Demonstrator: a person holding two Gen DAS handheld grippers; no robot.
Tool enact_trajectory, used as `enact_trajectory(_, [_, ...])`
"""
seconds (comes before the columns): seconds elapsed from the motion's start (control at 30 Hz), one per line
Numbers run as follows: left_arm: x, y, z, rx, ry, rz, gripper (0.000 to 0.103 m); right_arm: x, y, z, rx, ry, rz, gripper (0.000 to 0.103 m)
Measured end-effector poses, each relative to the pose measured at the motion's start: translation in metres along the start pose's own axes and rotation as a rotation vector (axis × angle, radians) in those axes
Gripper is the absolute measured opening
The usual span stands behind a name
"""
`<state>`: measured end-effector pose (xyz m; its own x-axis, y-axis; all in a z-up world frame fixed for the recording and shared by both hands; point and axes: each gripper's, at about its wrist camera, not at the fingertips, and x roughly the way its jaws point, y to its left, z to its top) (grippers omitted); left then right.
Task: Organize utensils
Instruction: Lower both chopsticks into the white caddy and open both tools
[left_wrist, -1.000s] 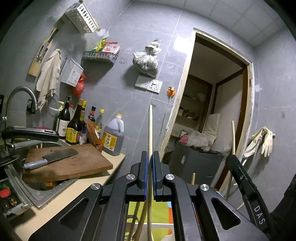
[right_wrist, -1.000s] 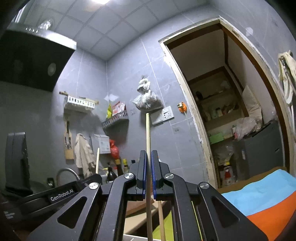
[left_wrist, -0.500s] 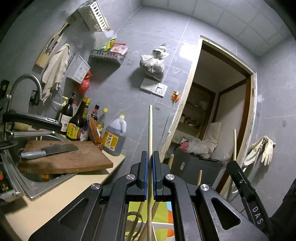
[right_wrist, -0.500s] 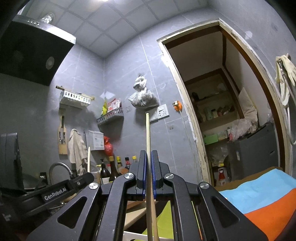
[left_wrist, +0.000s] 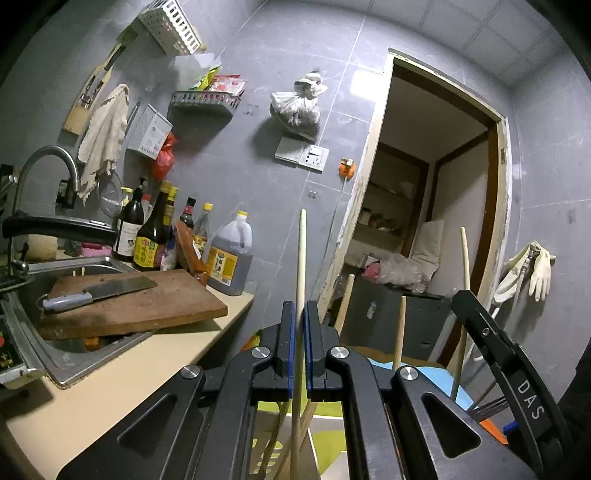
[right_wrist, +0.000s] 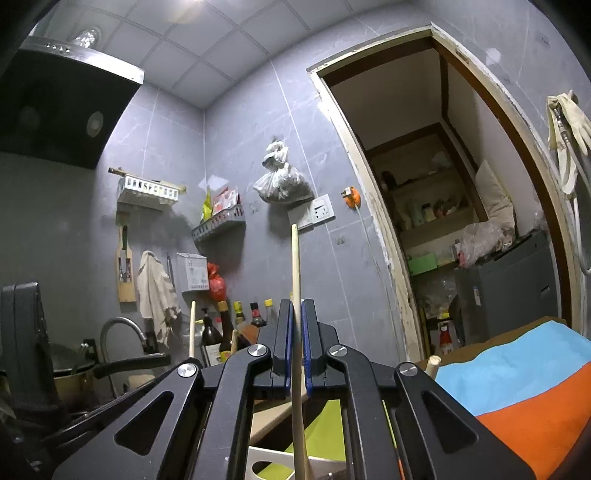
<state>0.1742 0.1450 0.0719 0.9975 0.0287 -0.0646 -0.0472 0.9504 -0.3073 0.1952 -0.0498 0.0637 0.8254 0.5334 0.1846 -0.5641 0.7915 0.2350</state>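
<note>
My left gripper is shut on a pale wooden chopstick that stands upright between its blue pads. My right gripper is shut on another wooden chopstick, also upright. Several more chopsticks stick up beside and below the left gripper, over a white holder whose inside is mostly hidden. The holder's white rim shows under the right gripper. The right gripper's black body shows at the right of the left wrist view.
A counter holds a sink, a wooden cutting board with a cleaver, and several bottles. A grey tiled wall and an open doorway lie ahead. A blue and orange cloth lies at right.
Both grippers have tilted and shifted slightly while holding their chopsticks upright; the left view now shows more chopsticks beside it. Both grips are unchanged.
</note>
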Motion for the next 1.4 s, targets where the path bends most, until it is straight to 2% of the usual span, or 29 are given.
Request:
enact_trajectory(0.3, [-0.002, 0.001, -0.003, -0.002, -0.005, -0.008, 0.003, -0.002, 0.001, -0.001, 0.009, -0.01, 0.001, 0.003])
enact_trajectory(0.57, [-0.002, -0.006, -0.008, 0.045, -0.016, 0.01, 0.003, -0.003, -0.002, 0.001, 0.037, -0.042, -0.009, 0.003])
enact_trajectory(1.1, [-0.001, -0.003, -0.01, 0.025, 0.016, -0.042, 0.003, -0.002, 0.001, -0.003, 0.008, -0.026, -0.018, 0.004])
enact_trajectory(1.2, [-0.002, -0.004, -0.01, 0.026, 0.018, -0.053, 0.004, -0.002, -0.001, -0.003, 0.012, -0.023, -0.021, 0.007])
enact_trajectory(1.33, [-0.004, -0.002, -0.01, 0.016, 0.016, -0.068, 0.015, -0.003, -0.001, -0.004, 0.014, -0.024, -0.018, 0.019])
enact_trajectory(1.4, [-0.005, -0.001, -0.009, 0.007, 0.015, -0.078, 0.017, -0.004, 0.0, -0.004, 0.009, -0.026, -0.017, 0.019])
